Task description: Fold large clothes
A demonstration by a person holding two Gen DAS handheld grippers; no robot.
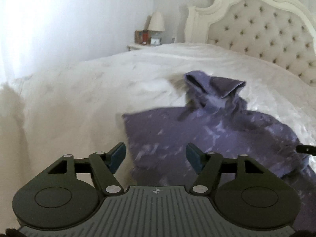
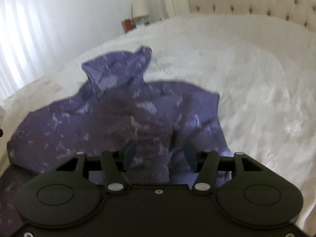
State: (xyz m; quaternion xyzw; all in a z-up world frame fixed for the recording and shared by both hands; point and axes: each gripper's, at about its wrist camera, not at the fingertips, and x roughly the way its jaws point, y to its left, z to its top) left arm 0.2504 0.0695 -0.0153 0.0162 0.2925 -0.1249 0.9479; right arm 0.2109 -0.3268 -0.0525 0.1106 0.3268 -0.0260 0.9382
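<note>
Hoodie [image 1: 207, 138]: purple with pale blotches, lying crumpled on the white bed cover [image 1: 98, 83], near the bed's close edge. Body bunched into a rough mound. Hood [image 1: 215, 86] standing up at the far end, its opening toward the left wrist camera. Both views are blurred, so finer folds cannot be told.

Left tongs [image 1: 156, 156]: arms spread wide, blue pads [image 1: 118, 158] apart, nothing between them. They hang over the hoodie's near left corner, the left pad over bare bed cover, the right pad over purple cloth. No contact with the cloth shows.

Right tongs [image 2: 160, 156]: arms spread, blue pads blurred. A raised fold of the hoodie stands in the gap, and neither pad presses on it. A dark tip [image 1: 306, 149] at the right edge of the left wrist view is probably part of these tongs.

Bed: white cover, lightly wrinkled, with a glossy sheen on the right side.

Headboard [image 1: 266, 29]: cream, button-tufted, carved white frame, far right.

Nightstand [image 1: 138, 46]: beside the headboard, bearing a lamp [image 1: 156, 22] with pale shade and small items too blurred to name.

Curtain [image 2: 23, 39]: pale, pleated, backlit, at left.
</note>
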